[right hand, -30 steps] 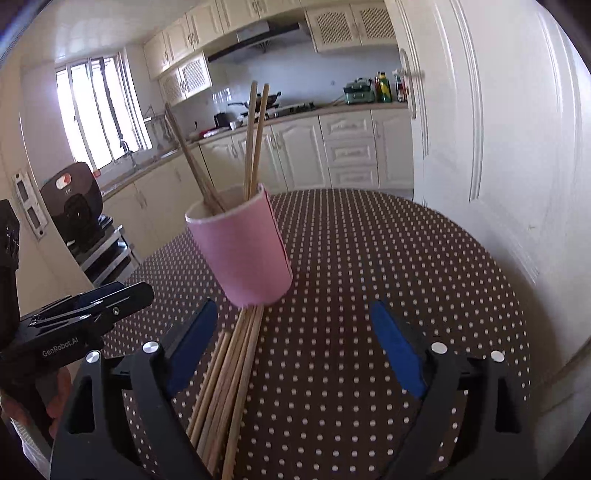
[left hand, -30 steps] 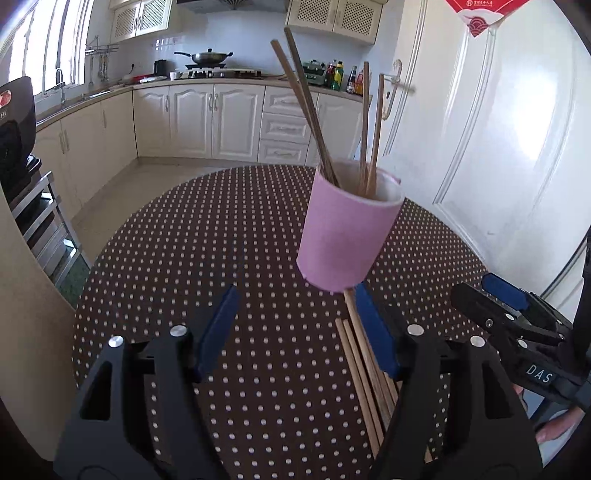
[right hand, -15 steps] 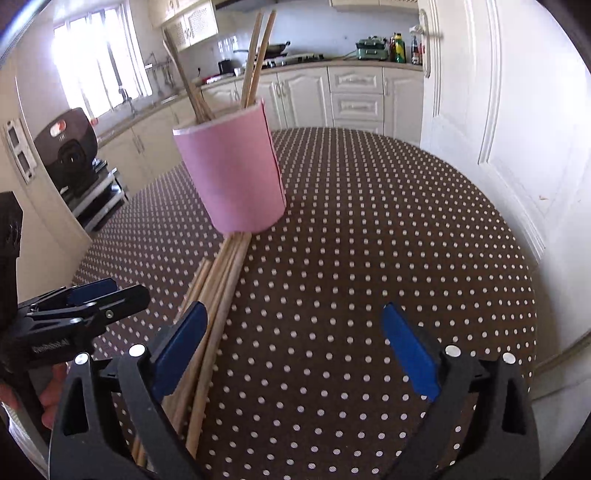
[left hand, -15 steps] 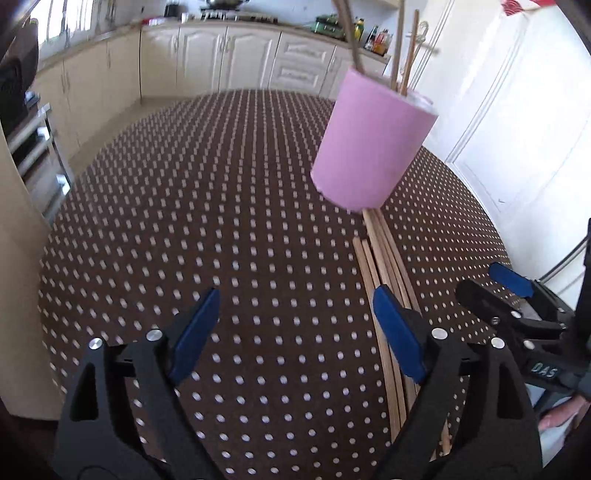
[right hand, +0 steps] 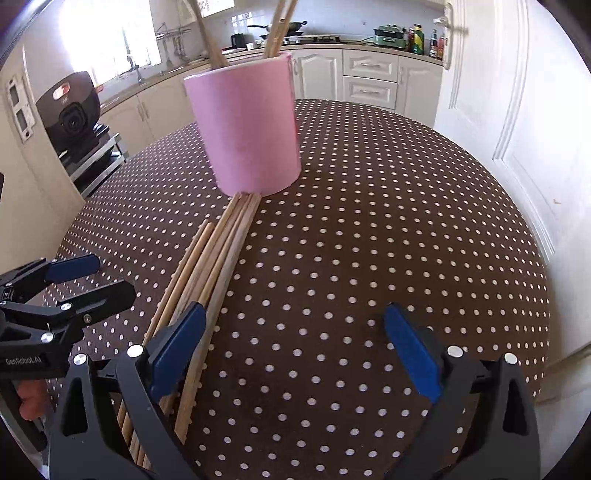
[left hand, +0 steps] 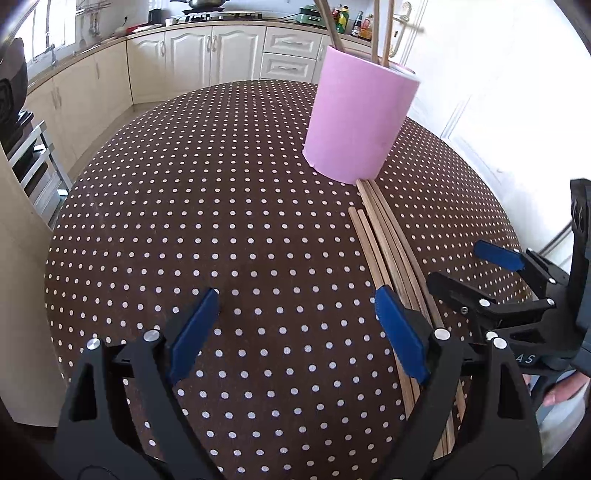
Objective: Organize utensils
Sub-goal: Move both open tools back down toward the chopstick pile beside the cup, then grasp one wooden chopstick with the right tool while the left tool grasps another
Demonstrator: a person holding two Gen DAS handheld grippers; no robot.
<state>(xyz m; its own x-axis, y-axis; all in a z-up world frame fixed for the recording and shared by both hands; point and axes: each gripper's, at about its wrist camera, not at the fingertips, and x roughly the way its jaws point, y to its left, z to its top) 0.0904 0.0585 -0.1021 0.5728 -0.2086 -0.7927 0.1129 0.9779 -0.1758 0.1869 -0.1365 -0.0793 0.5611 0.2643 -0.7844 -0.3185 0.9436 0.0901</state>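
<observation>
Now both hand-held grippers, left (left hand: 291, 332) and right (right hand: 295, 345), have just spread wide, empty, dropping toward loose chopsticks (right hand: 218, 258) lying on the worktop (left hand: 221, 206) against the pink cup (left hand: 360, 125); next pickup looks imminent.

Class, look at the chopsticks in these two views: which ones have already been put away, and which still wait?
The chopsticks standing upright in the pink cup are put away. The bundle of chopsticks lying flat on the dotted tablecloth still waits.
</observation>
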